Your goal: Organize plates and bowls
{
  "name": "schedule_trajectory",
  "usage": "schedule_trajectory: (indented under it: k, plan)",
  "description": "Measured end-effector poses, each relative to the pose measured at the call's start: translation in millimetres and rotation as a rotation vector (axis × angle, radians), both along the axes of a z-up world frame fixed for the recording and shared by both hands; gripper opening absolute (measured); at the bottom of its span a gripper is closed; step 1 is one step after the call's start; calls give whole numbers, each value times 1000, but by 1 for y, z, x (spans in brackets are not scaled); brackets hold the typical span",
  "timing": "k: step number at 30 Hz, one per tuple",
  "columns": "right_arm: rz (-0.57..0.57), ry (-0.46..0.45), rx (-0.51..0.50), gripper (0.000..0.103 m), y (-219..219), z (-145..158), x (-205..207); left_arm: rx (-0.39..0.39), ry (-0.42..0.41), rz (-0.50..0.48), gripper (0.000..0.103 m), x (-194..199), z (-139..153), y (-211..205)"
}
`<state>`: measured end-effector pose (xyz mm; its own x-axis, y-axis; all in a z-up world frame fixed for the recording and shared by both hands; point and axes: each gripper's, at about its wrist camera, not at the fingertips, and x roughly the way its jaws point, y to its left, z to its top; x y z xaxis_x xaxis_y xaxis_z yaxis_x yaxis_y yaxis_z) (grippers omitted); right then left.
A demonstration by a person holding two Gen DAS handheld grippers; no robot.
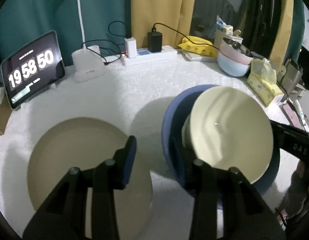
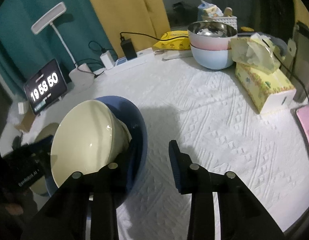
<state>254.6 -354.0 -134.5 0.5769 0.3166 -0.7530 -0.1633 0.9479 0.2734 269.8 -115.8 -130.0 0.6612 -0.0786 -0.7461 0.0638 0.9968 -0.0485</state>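
A cream bowl [image 1: 230, 128] sits tilted inside a dark blue bowl [image 1: 170, 124] on the white tablecloth; both also show in the right wrist view, cream bowl [image 2: 82, 140] and blue bowl [image 2: 138, 124]. A beige plate [image 1: 74, 156] lies flat at the lower left. My left gripper [image 1: 154, 152] is open, with one finger over the plate and the other at the blue bowl's near rim. My right gripper [image 2: 150, 158] is open, its left finger by the blue bowl's rim, its right finger over bare cloth. Neither holds anything.
A pink bowl nested in a light blue bowl [image 2: 211, 48] stands at the back right beside a yellow tissue box [image 2: 262, 84]. A tablet clock [image 1: 32, 70], lamp base [image 1: 88, 66] and power strip [image 1: 150, 57] line the back edge. A pink item [image 2: 306, 124] lies at the right edge.
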Motion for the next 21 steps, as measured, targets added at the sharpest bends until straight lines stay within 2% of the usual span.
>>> schedule_trajectory:
  k: [1,3,5,14,21]
  plan:
    - [3,2,21,29,-1,0,0,-17,0,-15,21,1,0,-1]
    - [20,-5,55,10,3,2,-2,-32,-4,-38,11,0,0,-6]
    - [2,-9,38,10,7,4,-2,3,-24,-34,10,0,0,-12]
    - [-28,0,53,9,6,7,-6,-27,-24,-51,9,-1,4,-11]
    - [-33,-34,51,8,9,25,-11,-50,-54,-60,9,-8,17,-7]
